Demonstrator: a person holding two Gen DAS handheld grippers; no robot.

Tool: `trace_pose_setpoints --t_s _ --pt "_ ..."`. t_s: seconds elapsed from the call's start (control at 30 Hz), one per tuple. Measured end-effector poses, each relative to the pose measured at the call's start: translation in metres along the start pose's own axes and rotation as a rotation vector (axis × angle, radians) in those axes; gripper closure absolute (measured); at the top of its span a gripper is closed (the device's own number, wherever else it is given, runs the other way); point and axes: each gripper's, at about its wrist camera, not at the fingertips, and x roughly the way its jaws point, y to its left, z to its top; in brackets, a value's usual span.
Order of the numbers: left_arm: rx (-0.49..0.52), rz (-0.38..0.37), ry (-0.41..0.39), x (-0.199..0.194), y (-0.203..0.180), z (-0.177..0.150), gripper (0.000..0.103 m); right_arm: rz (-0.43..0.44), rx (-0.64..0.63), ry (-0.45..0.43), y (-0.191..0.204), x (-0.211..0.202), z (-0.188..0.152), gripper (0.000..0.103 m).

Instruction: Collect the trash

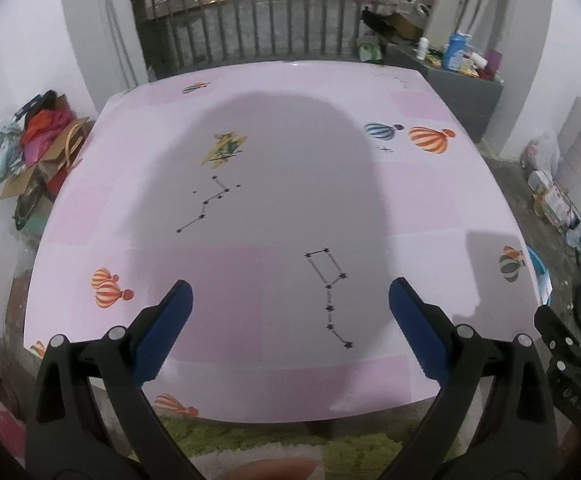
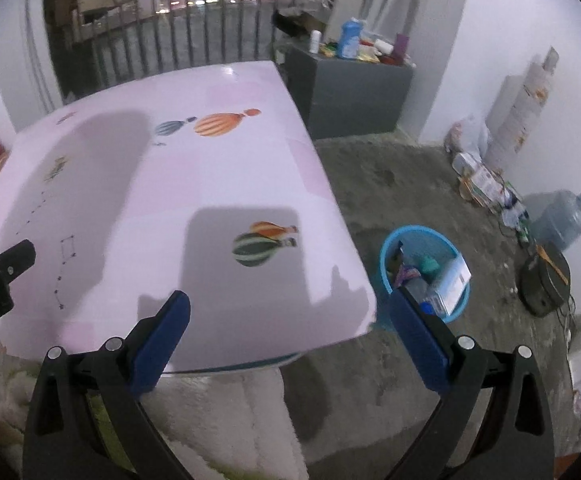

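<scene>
A pink table (image 1: 274, 208) printed with hot-air balloons and star lines fills the left wrist view; I see no loose trash on it. My left gripper (image 1: 290, 300) is open and empty above the table's near edge. My right gripper (image 2: 288, 308) is open and empty over the table's near right corner (image 2: 250, 184). A blue bin (image 2: 386, 256) stands on the floor right of the table, holding a plastic bottle (image 2: 430, 294), a white box (image 2: 456, 276) and other scraps. The left gripper's tip shows in the right wrist view (image 2: 6, 264); the right gripper's tip shows in the left wrist view (image 1: 558, 332).
A grey cabinet (image 2: 350, 88) with bottles stands beyond the table's far right corner. A water jug (image 2: 562, 220) and clutter line the right wall. Cardboard and cloth pile (image 1: 38, 148) lies left of the table. A metal railing (image 1: 250, 28) runs behind. A fluffy rug (image 2: 230, 420) lies below.
</scene>
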Motion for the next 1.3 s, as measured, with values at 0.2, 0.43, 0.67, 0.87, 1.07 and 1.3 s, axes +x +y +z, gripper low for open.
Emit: trace_pose_setpoints --t_s 0.2,0.43,0.67,0.87,1.07,1.3 --pt "0.025 -0.008 0.003 0.000 -0.010 0.003 0.009 -0.026 -0.026 0.000 -0.003 0.001 -0.002 0.006" --pt "0.029 -0.006 0.001 -0.001 -0.013 0.004 0.009 -0.019 -0.046 0.006 -0.002 0.002 -0.004 0.006" --pt "0.036 -0.006 0.010 0.000 -0.016 0.004 0.009 -0.016 -0.049 0.008 -0.002 0.004 -0.005 0.006" --pt "0.041 -0.005 0.011 0.001 -0.017 0.003 0.009 -0.015 -0.050 0.007 -0.001 0.004 -0.005 0.006" --pt "0.048 -0.005 0.011 0.002 -0.018 0.003 0.009 -0.015 -0.049 0.007 -0.002 0.004 -0.005 0.006" --pt "0.048 -0.005 0.011 0.002 -0.018 0.003 0.009 -0.005 -0.047 0.014 -0.002 0.006 -0.005 0.006"
